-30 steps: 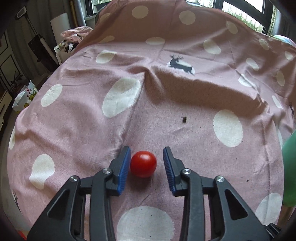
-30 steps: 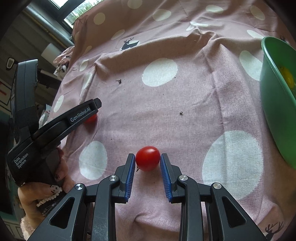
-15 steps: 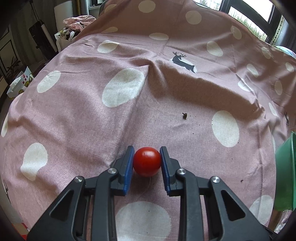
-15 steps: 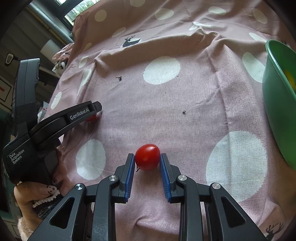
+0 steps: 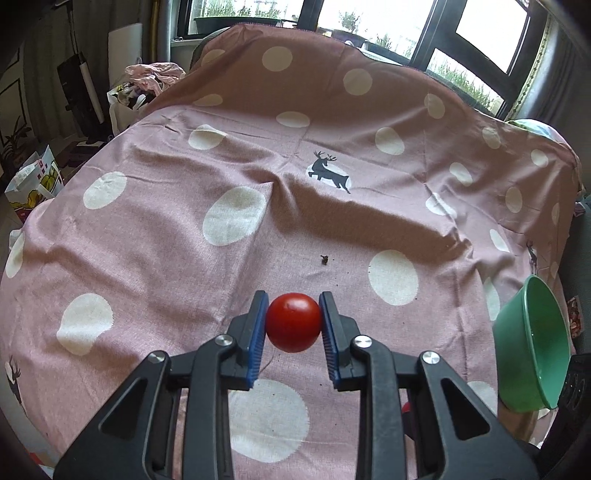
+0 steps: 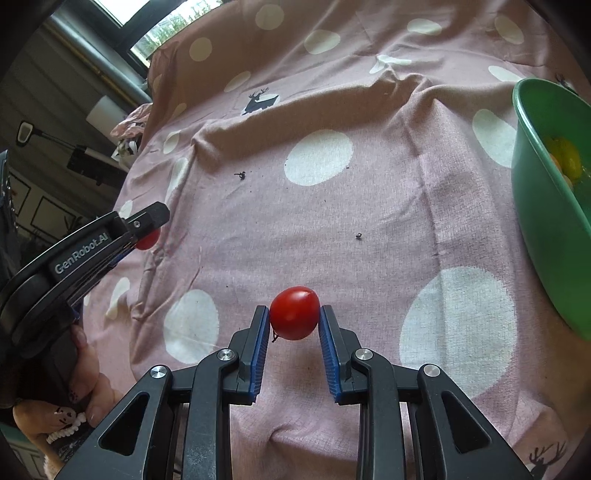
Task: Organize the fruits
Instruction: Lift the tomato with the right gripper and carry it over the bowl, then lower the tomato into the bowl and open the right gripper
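**Tomatoes in both tongs, green bowl at the right edge**

Clamped a glossy, near-spherical round tomato [image 5: 293,322] in the left gripper [image 5: 293,321], low in the middle of the left wrist view; narrowed the jaws to the fruit's width, with ribbed blue pads [image 5: 258,332] pressed on both flanks. Clamped likewise a smooth, slightly egg-shaped oval tomato [image 6: 294,313] in the right gripper [image 6: 294,314], low centre of the right wrist view, jaws drawn in almost as far as possible and touching the skin on each side. Showed matte black plastic arms and bright round rivets on both tools.

Spread beneath both: a dusty-pink woven tablecloth [image 5: 147,229], rumpled into soft folds, printed with irregular white dots and a dark deer [image 5: 328,171]. Carried a dark crumb [image 5: 325,260] just above the round tomato. Kept a deep, shiny green bowl [image 5: 532,343] at the right edge of each view, with yellow fruit [image 6: 565,158] inside, seen from the right wrist. Backed onto dark-framed windows [image 5: 369,18] along the top, a heap of pale fabric [image 5: 155,74] at upper left and a printed paper bag [image 5: 33,184] at the left edge.

Cropped the bowl at the frame edge in the right wrist view. Hid most of the round tomato behind the left tool's tip there, at centre left. Left only part of a hand [image 6: 85,391] visible at lower left. Could not tell whether either tomato touched the cloth. Could not identify a red patch behind the left tool's right arm.
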{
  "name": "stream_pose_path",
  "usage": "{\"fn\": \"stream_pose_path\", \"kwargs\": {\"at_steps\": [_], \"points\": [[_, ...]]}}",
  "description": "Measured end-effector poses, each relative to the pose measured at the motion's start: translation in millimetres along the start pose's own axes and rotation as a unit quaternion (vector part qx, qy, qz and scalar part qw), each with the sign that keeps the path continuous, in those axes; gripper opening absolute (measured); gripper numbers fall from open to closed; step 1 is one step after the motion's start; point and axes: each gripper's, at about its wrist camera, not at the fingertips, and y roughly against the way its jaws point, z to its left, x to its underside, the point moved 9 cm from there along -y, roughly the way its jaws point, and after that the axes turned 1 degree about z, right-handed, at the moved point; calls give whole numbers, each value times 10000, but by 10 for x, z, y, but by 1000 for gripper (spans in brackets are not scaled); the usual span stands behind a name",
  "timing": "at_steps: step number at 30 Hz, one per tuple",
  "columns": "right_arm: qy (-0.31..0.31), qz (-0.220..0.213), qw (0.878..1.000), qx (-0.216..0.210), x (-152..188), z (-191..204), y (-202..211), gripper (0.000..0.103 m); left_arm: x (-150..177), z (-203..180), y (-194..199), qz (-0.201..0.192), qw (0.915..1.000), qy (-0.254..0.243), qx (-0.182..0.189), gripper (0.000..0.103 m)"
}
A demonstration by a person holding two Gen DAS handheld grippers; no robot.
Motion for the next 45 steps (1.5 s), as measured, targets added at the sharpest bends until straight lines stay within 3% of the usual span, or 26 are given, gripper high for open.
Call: {"fn": "stream_pose_path", "kwargs": {"at_steps": [6, 10, 13, 17, 22, 27, 32, 37, 45], "points": [[-162, -308, 9994, -88, -79, -75, 208, 29, -7, -205, 227, -230, 9992, -222, 254, 27], [-303, -696, 9969, -198, -190, -162, 447, 29, 11, -440, 395, -415, 9969, -496, 442, 28], [-419, -1100, 9930, -18, -286, -307, 672, 29, 40, -655, 522, -530, 9939, -716, 645, 28], [-699, -1607, 9845, -43, -391, -554, 992, 29, 80, -995, 676, -648, 9880, -1037, 942, 28], [-1075, -2286, 9673, 230, -475, -932, 1374, 29, 157, -1463, 773, -725, 9792, -1458, 1209, 28], [-1401, -2697, 9516, 467, -470, -1257, 1599, 29, 302, -1931, 749, -662, 9697, -1795, 1517, 28], [-1687, -2775, 9443, 531, -437, -1532, 1655, 29, 465, -2283, 638, -492, 9617, -2100, 1690, 28], [-1982, -2687, 9385, 884, -372, -1783, 1630, 29, 613, -2514, 509, -261, 9557, -2265, 1864, 28], [-2183, -2590, 9365, 901, -315, -1935, 1585, 29, 799, -2724, 288, 88, 9495, -2409, 2007, 28]]}}
